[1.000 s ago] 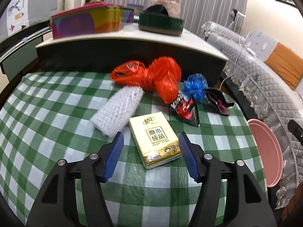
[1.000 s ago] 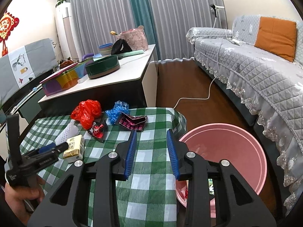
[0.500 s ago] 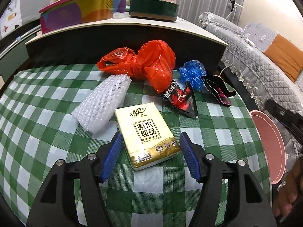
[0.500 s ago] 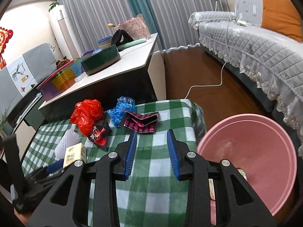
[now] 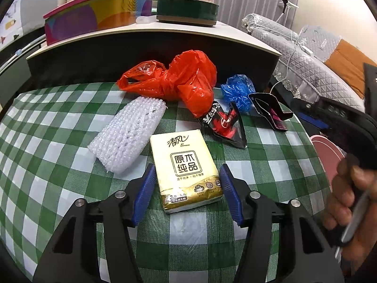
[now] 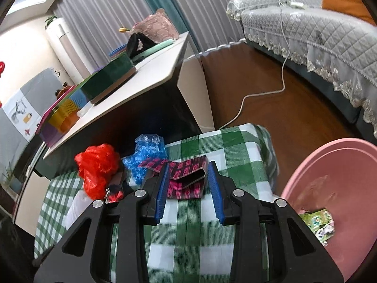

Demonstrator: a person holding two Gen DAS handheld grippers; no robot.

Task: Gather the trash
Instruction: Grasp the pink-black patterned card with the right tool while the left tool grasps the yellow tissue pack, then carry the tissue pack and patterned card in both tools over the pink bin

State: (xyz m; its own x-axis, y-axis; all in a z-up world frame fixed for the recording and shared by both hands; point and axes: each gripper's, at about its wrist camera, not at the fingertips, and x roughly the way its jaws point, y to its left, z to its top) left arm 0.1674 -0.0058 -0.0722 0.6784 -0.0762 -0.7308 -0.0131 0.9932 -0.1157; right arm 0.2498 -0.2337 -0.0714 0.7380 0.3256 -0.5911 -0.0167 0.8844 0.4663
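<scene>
Two grippers over the checked surface [image 5: 47,155], pink basin [image 6: 334,165] at lower right. Left gripper [image 5: 187,189] has its fingers spread wide around the yellow tissue pack [image 5: 186,167], mid-frame, not squeezing it. Right gripper [image 6: 188,188] is also parted, straddling the pink-black wrapper [image 6: 186,179] at center.

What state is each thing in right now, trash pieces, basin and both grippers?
left gripper: open, fingers straddling the tissue pack
tissue pack: flat on the cloth, not gripped
right gripper: open, fingers either side of the pink-black wrapper
pink-black wrapper: torn open, on the cloth
red bag: crumpled
blue bag: crumpled
red-black wrapper: lying flat
foam net: lying on its side
pink basin: holds a green packet
</scene>
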